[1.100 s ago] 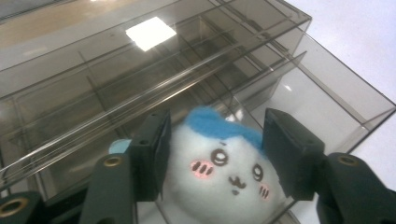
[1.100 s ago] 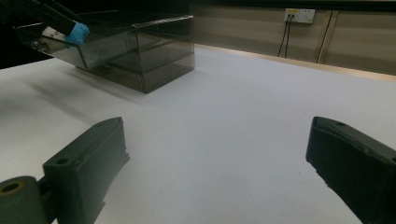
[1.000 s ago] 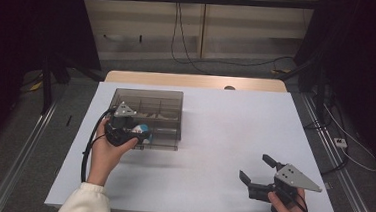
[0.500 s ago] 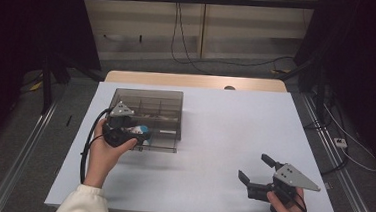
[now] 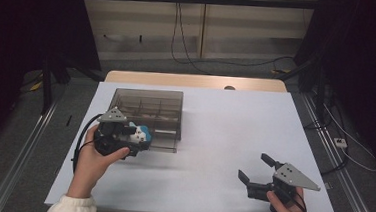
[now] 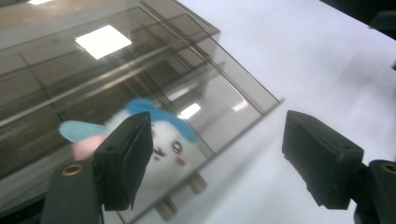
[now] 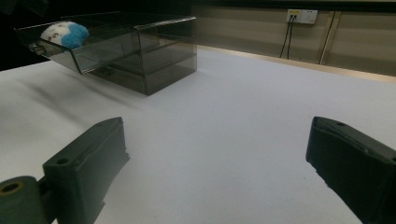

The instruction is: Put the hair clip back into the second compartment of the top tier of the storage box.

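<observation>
Beside the smoky plastic drawer box (image 5: 147, 115), the left gripper (image 6: 224, 163) had just been opening, empty, behind it a small white-and-blue plush toy (image 6: 161, 140) in the drawer; the right gripper (image 5: 257, 172) stood wide open, empty.

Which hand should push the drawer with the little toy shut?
Probably the left: the left gripper is open right by the drawer holding the toy, while the right gripper is far across the table.
</observation>
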The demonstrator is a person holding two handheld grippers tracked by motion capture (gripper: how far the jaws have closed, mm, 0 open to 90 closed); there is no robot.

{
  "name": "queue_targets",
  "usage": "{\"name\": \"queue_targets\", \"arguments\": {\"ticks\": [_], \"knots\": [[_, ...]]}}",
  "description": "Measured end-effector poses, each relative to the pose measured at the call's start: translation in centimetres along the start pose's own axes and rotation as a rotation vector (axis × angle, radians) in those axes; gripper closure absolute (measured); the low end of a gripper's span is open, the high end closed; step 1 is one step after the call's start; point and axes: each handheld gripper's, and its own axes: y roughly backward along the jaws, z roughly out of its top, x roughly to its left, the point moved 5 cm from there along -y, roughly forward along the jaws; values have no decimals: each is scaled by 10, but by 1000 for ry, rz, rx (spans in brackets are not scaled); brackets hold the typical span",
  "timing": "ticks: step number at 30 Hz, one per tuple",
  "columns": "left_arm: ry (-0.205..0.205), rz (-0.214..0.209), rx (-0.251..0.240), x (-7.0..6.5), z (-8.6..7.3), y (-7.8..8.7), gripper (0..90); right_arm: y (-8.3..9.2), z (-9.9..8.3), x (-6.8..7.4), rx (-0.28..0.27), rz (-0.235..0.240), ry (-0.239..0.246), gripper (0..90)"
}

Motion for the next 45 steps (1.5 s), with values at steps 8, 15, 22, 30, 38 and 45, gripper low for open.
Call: {"name": "queue_targets", "arguments": {"ticks": [8,15,22,30,38,45], "knots": [[-4,-55,10,-8,-17,8,250,-2,1,1,-2,8,2,43],[0,-67,6,-8,-29,9,250,-3,1,3,-2,9,5,43],[-21,-95,13,-13,-35,6,249,-3,1,2,-3,9,3,43],[-35,-124,21,-20,-41,0,243,-3,1,2,-3,12,3,43],[-43,-131,57,-20,-59,-11,235,-2,2,2,-2,12,5,43],[-49,-118,69,-18,-71,-13,231,-2,2,2,-3,12,5,43]]}}
